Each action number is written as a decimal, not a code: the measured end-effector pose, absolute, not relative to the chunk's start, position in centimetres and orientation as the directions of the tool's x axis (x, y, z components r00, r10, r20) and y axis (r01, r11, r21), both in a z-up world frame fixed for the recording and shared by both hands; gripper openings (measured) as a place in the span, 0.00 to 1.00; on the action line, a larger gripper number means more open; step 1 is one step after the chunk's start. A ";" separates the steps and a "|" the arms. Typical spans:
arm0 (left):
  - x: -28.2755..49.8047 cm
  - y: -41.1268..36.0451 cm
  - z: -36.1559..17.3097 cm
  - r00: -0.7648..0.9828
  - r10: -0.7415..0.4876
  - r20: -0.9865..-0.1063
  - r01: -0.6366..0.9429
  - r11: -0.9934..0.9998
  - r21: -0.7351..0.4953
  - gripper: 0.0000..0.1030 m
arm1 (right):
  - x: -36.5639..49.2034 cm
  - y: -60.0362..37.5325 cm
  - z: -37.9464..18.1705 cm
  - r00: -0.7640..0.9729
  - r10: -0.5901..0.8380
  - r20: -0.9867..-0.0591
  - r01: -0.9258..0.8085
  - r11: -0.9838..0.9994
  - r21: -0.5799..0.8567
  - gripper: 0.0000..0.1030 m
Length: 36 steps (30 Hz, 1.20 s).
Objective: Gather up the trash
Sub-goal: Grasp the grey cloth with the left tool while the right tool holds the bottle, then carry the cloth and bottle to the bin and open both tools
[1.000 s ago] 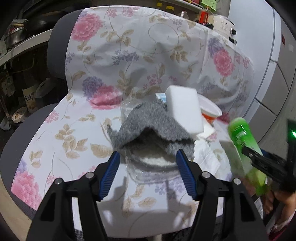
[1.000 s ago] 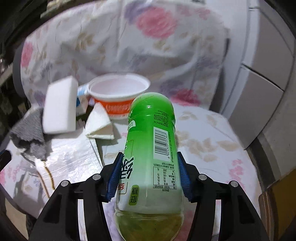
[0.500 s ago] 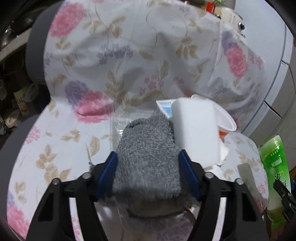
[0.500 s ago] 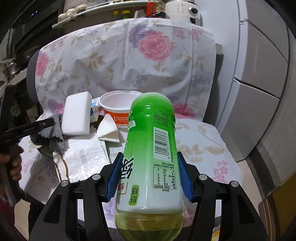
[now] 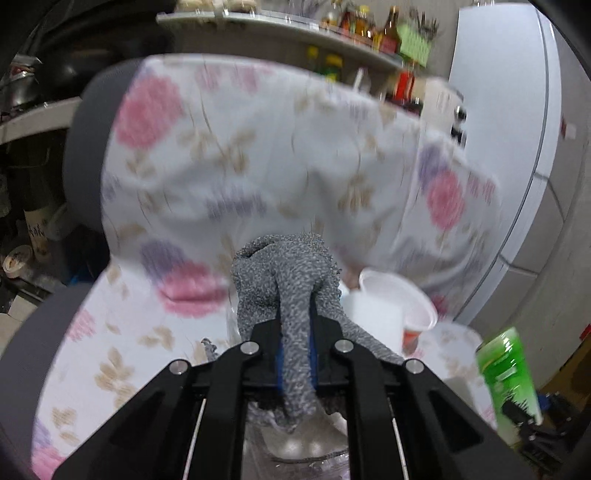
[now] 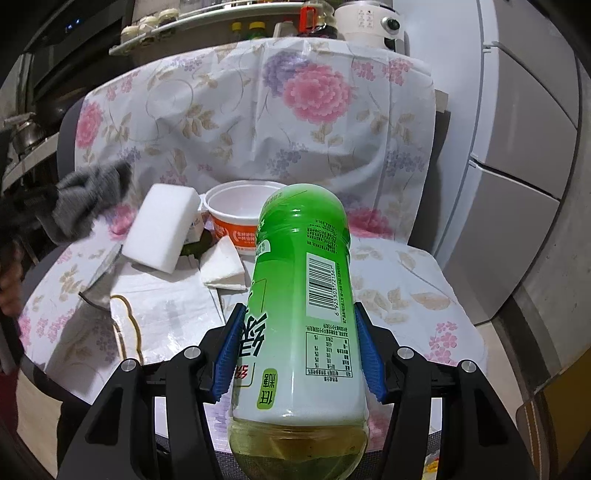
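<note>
My left gripper (image 5: 295,339) is shut on a grey knitted sock (image 5: 288,273) and holds it lifted above the chair seat; the sock also shows at the left of the right wrist view (image 6: 88,195). My right gripper (image 6: 299,347) is shut on a green tea bottle (image 6: 303,295), held above the seat's front edge; the bottle shows at the lower right of the left wrist view (image 5: 506,376). On the seat lie a white foam block (image 6: 162,229), an orange-and-white paper bowl (image 6: 243,214), a folded white tissue (image 6: 225,269) and a clear plastic sheet (image 6: 162,310).
The chair is draped in a white floral cloth (image 6: 258,122). A white fridge or cabinet (image 6: 517,147) stands close on the right. Shelves with bottles and jars (image 5: 369,29) are behind the chair. Dark kitchen clutter fills the left side (image 5: 29,221).
My left gripper has closed on the grey sock and lifted it off the seat. The right gripper keeps holding the green bottle and has drawn back slightly.
</note>
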<state>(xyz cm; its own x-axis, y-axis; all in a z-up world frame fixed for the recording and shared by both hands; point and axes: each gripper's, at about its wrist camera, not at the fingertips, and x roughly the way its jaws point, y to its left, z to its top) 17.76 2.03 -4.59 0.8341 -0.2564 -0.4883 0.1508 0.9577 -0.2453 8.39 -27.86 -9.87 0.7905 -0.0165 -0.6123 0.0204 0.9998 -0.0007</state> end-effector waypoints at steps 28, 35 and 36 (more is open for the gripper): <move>2.3 -22.1 -8.7 0.534 -0.683 -0.498 0.708 0.684 -0.178 0.07 | -6.6 -41.5 -8.8 0.801 -0.285 -0.527 0.374 0.925 0.068 0.55; -0.3 -30.4 -10.7 0.381 -0.767 -0.517 0.833 0.527 -0.169 0.07 | -12.7 -47.9 -11.3 0.710 -0.415 -0.569 0.555 0.827 0.090 0.56; -0.7 -31.7 -11.2 0.350 -0.776 -0.526 0.847 0.502 -0.176 0.07 | -13.2 -48.4 -11.7 0.702 -0.424 -0.572 0.569 0.817 0.093 0.56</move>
